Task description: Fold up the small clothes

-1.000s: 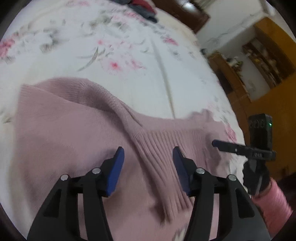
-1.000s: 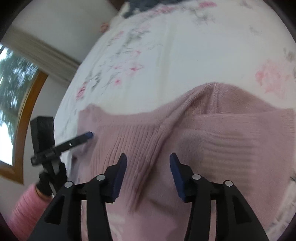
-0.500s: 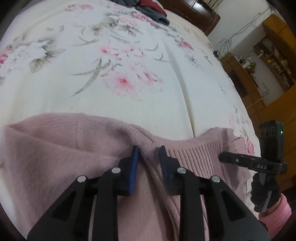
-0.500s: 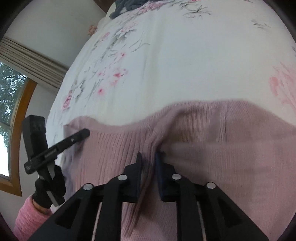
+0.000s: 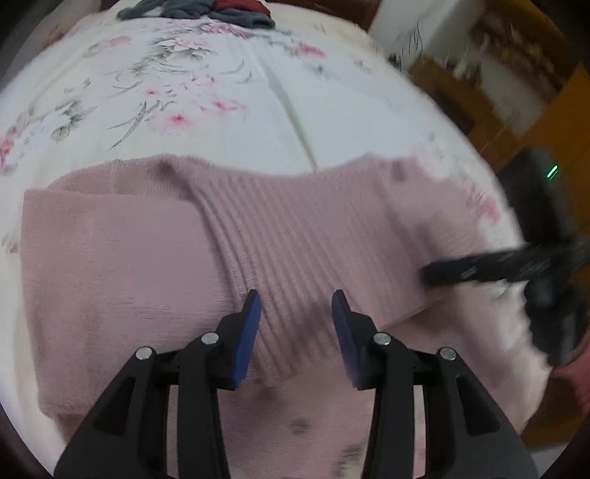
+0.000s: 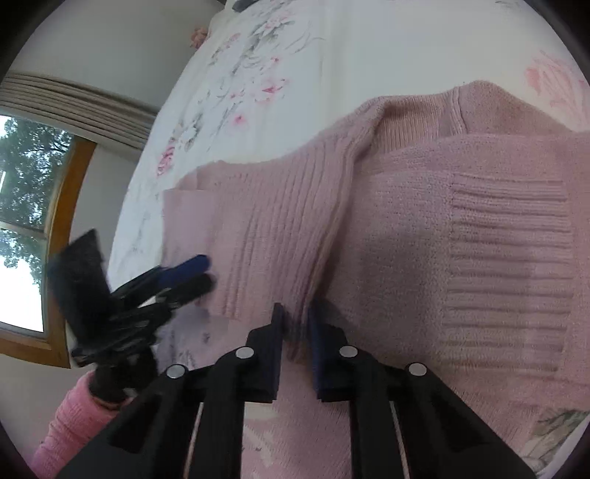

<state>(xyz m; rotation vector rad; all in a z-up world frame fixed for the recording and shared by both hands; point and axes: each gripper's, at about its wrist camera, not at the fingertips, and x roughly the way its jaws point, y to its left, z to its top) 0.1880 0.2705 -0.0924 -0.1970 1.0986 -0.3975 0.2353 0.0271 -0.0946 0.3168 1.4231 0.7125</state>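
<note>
Floral bedsheet (image 5: 258,121), pink sweater (image 5: 121,258), left gripper (image 5: 295,313) jaws spread, right gripper (image 6: 295,324) pinching a ribbed fold, far edges blurred

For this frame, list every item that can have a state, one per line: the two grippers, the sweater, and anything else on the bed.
left gripper: jaws open, hovering over the ribbed band, holding nothing.
right gripper: jaws nearly shut, pinching a ridge of knit.
pink sweater: partly folded, ribbed hem lying across the body, flat on the bed.
floral bedsheet: spread flat under the sweater.
dark clothes pile: heaped at the far end, unfolded.
</note>
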